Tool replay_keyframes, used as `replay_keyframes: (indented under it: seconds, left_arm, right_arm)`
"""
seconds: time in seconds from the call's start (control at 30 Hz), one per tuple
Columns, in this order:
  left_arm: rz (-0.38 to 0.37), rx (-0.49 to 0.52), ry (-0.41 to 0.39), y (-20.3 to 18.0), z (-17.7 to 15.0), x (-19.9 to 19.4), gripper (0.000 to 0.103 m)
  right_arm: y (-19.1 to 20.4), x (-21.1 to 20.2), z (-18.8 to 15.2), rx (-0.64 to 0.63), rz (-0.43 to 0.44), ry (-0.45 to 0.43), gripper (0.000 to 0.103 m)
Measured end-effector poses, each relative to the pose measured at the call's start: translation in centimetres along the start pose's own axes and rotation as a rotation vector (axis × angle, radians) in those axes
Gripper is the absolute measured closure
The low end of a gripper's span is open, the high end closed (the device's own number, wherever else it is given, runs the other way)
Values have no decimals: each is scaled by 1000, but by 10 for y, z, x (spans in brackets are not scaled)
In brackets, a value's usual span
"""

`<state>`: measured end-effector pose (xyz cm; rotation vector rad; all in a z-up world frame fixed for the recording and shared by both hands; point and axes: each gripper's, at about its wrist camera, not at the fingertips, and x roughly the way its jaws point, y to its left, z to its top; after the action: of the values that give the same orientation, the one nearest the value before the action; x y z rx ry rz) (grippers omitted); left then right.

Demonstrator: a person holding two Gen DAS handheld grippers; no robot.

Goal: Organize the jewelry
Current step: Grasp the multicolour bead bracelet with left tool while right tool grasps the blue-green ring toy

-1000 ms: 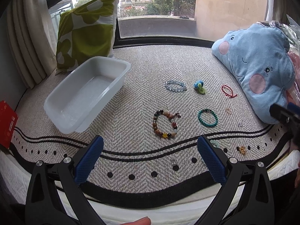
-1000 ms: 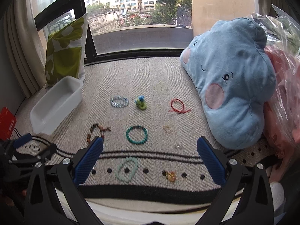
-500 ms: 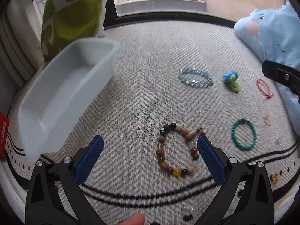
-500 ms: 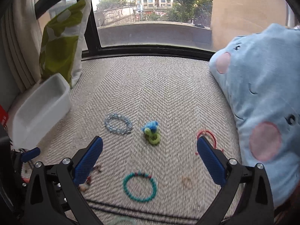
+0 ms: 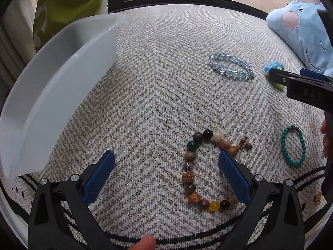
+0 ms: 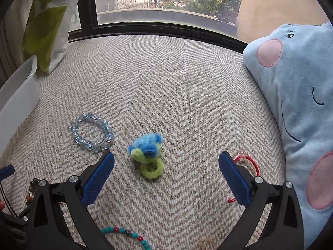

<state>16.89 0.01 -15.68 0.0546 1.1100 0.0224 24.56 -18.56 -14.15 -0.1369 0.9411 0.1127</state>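
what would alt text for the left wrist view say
The open left claw hangs low over a woven mat, its right finger over a multicolored bead bracelet. A white tub sits left; a clear blue bracelet lies beyond.

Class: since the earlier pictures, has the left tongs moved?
Yes. The left tongs advanced toward the multicolour bead bracelet, which now lies beside their right finger, nearer the white tray.

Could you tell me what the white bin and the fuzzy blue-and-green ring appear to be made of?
The white bin looks like smooth moulded plastic: thin walls, rounded corners, a soft sheen. The fuzzy blue-and-green ring looks like twisted chenille stem or similar pile, given its furry, matte surface; any core is hidden.
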Motion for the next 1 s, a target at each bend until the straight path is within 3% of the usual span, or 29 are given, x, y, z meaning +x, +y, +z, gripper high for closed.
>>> replay_keyframes:
  seconds: [0.1,0.17,0.27,0.3,0.37,0.43,0.53,0.57,0.6,0.63,0.77,1.0]
  left_arm:
    - [-12,-8,-4,5,-1,0,6]
    - [-31,-12,-15,8,-3,0,9]
    - [-42,-15,-32,6,-12,-5,18]
    - [-39,-19,-44,5,-13,-7,26]
    - [-49,-12,-52,4,-15,-10,32]
    - [-62,7,-56,2,-16,-13,42]
    - [-86,30,-59,-6,-14,-15,57]
    - [-93,33,-64,-7,-13,-15,64]
    - [-88,28,-71,-7,-14,-15,83]
    - [-116,18,-68,-6,-13,-15,91]
    - [-132,16,-60,-5,-8,-13,93]
    - [-129,20,-74,-7,-7,-17,93]
  right_arm:
    - [-4,4,0,14,4,3,6]
    - [-5,9,-2,4,-10,12,20]
    - [-7,13,-6,2,-18,22,30]
    - [-8,12,-6,8,-12,17,31]
    - [-8,12,-5,2,-3,15,35]
    - [-5,11,-4,-7,17,10,53]
    - [3,9,-4,-32,12,6,62]
    - [6,9,-4,-39,14,5,63]
    - [8,9,-4,-45,19,4,68]
    - [9,9,-5,-48,30,5,72]
    - [12,7,-5,-55,49,4,82]
    - [7,4,-3,-38,53,-6,83]
